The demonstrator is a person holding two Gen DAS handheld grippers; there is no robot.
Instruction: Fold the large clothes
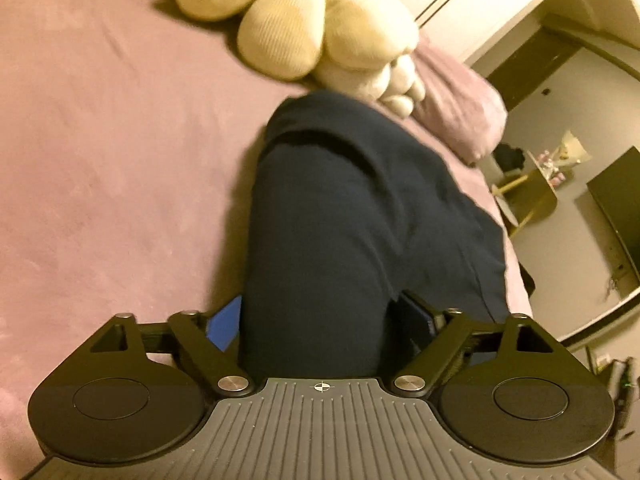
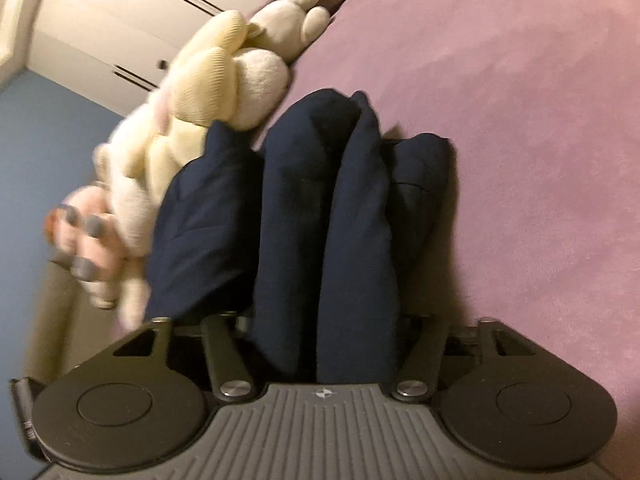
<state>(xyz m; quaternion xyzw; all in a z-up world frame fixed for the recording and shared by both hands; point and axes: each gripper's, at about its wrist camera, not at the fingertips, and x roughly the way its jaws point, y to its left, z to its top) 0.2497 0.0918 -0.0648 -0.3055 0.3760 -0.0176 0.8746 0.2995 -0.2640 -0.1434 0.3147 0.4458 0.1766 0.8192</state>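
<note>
While we hold both grippers over the pink bed [image 1: 100, 140], the dark blue clothes [image 1: 340, 220] fill the gap between the left gripper [image 1: 320, 320] fingers and the right gripper [image 2: 324, 320] fingers, gripped, beside a cream plush toy [image 2: 208, 92].

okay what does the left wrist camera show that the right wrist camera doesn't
Only the left wrist view shows the room beyond the bed: a small round side table with clutter and a dark panel against the wall.

Only the right wrist view shows a hand with grey-painted nails beside the plush, plus a blue wall.

Both show the navy garment bunched on the mauve bedspread, running in between that camera's own gripper fingers, the cream plush toy beyond it, and white wardrobe doors.
</note>
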